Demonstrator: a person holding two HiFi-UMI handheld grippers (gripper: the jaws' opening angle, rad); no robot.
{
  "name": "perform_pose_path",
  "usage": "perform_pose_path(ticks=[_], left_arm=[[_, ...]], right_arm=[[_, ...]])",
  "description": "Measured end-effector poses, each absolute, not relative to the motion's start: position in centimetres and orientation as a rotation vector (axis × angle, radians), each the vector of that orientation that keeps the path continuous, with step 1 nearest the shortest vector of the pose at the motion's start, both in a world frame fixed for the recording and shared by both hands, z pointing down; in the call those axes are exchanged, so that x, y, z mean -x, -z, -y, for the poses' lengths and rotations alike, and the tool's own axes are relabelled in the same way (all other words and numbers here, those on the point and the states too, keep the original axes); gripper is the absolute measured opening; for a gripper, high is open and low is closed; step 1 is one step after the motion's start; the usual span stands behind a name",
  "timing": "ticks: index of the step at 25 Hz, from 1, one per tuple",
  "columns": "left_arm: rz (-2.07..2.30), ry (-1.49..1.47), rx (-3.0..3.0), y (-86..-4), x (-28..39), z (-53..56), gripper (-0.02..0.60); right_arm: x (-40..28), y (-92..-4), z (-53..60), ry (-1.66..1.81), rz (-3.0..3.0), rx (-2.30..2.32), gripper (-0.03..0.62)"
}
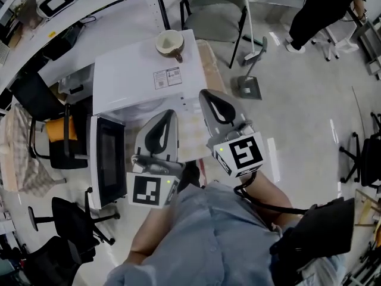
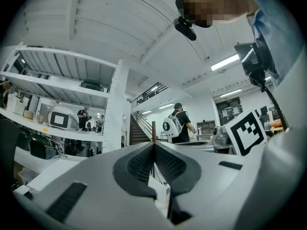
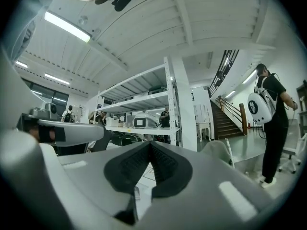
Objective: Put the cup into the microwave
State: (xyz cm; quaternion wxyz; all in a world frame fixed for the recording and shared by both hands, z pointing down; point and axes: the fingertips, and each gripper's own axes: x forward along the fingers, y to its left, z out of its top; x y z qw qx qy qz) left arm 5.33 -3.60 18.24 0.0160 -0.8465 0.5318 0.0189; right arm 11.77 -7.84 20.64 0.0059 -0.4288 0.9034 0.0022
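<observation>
A beige cup [image 1: 169,43] stands upright on top of the white microwave [image 1: 134,76], near its far edge. The microwave's dark-glassed door [image 1: 109,159] hangs open at the left. In the head view my left gripper [image 1: 169,113] is shut and empty, its tip over the microwave's near edge. My right gripper [image 1: 205,93], also shut and empty, sits beside it to the right, short of the cup. Both point level. In the gripper views the left gripper [image 2: 154,145] and right gripper [image 3: 150,143] show their pads closed together, and neither view shows the cup.
Black office chairs [image 1: 62,145] crowd the left side of the microwave. A grey chair [image 1: 217,16] and a floor stand [image 1: 249,85] lie beyond it. A person in black [image 1: 324,8] stands far right. Shelving [image 3: 144,109] and a staircase [image 3: 232,116] are ahead.
</observation>
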Motion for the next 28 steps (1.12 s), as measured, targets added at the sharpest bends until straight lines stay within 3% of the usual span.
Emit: perform_pose_path(ticks=[10,13,15,22,28], left_arm=[[-1.649,-0.117,2.710,-19.4,-0.6,11.4,0.005],[-1.663,-0.147,2.729,-20.0,0.6,13.5,0.005],[-1.664,-0.130,2.760,-20.8,1.2,14.5,0.005],[-1.668,-0.103,2.842,-22.9,2.8,17.9,0.005],[-1.660,-0.094,2.885,-24.2,3.4,19.2,0.005]], right_arm=[[-7.9,-23.8,16.6,0.064,-2.865,1.458,0.006],[-7.1,-25.1,19.1,0.088,-2.878,1.518,0.036],[-6.5,-26.1,20.7,0.104,-2.906,1.549,0.104],[-5.1,-29.1,24.6,0.195,-2.938,1.637,0.103],[-5.5,-29.3,25.5,0.204,-2.907,1.698,0.060]])
